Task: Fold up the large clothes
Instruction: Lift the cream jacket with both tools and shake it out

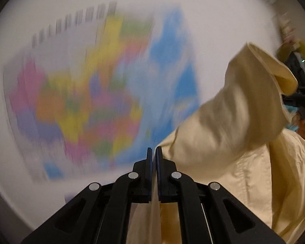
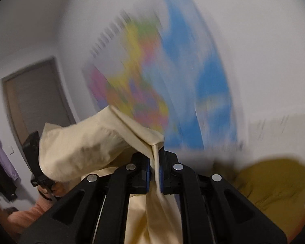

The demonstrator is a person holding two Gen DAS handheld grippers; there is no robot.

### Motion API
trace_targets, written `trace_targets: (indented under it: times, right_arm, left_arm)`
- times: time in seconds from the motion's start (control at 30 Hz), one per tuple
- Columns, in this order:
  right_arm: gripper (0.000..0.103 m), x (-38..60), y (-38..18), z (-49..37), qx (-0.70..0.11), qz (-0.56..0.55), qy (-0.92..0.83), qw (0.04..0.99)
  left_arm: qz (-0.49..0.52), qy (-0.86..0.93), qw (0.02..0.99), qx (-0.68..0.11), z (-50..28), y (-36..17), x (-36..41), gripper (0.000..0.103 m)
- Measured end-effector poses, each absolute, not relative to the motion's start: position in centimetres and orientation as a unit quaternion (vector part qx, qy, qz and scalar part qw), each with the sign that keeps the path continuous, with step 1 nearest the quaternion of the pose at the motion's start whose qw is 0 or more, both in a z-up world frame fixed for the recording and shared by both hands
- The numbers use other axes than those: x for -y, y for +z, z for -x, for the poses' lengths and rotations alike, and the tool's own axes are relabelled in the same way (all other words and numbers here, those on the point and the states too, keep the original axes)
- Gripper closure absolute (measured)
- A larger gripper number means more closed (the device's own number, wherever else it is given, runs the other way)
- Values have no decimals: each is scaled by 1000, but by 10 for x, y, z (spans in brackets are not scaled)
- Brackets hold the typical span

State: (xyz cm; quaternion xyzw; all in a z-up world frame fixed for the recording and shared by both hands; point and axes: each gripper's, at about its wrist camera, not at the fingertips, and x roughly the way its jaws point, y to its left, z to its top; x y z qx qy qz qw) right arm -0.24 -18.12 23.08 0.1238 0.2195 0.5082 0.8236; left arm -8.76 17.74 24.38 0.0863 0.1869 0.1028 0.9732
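Cream garment (image 1: 223,122) held aloft between two grippers before a blurred wall map (image 1: 87,93).

The left gripper (image 1: 154,152) and right gripper (image 2: 158,152) each pinch a fabric edge, jaws closed on the soft, creased cloth. White wall lies open beyond. Motion blur smears the colourful map; a mustard cloth (image 2: 274,187) at near right is cut off.

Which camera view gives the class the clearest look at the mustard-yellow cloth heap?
The right wrist view: the mustard-yellow cloth heap lies wide at lower right, beside the right gripper, which pinches the cream garment. The left wrist view shows only a thin, blurred yellow sliver at its far right edge.
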Motion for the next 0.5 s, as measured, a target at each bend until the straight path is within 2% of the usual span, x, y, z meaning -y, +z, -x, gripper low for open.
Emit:
trace_targets:
  times: [0.2,0.3,0.33,0.37,0.4,0.43,0.47,0.5]
  right_arm:
    - [96,74,81,-116,-398,-105,446,795]
    - [95,55,28,-146,-452,-85,398,793]
    - [91,56,23,-151,-457,-86,398,791]
    - [86,60,22,-154,-455,-82,390,796]
    - [59,65,25,-154,-456,-73,374,805]
    - [38,69,28,-153,-458,-56,351,815]
    - [38,74,36,-148,-451,-31,334,827]
    - [38,77,44,-143,-442,-13,335,832]
  left_arm:
    - [-17,144,918,-369,-33,79,-264,101]
    - [6,149,894,-423,-58,37,-291,100]
    - [24,140,892,-429,-61,33,-302,99]
    - [35,123,894,-430,-61,32,-308,92]
    - [46,103,894,-433,-64,32,-316,70]
    - [47,103,894,-433,-64,34,-322,58]
    - [43,101,897,-429,-63,36,-325,45]
    - [34,88,900,-426,-63,38,-325,40]
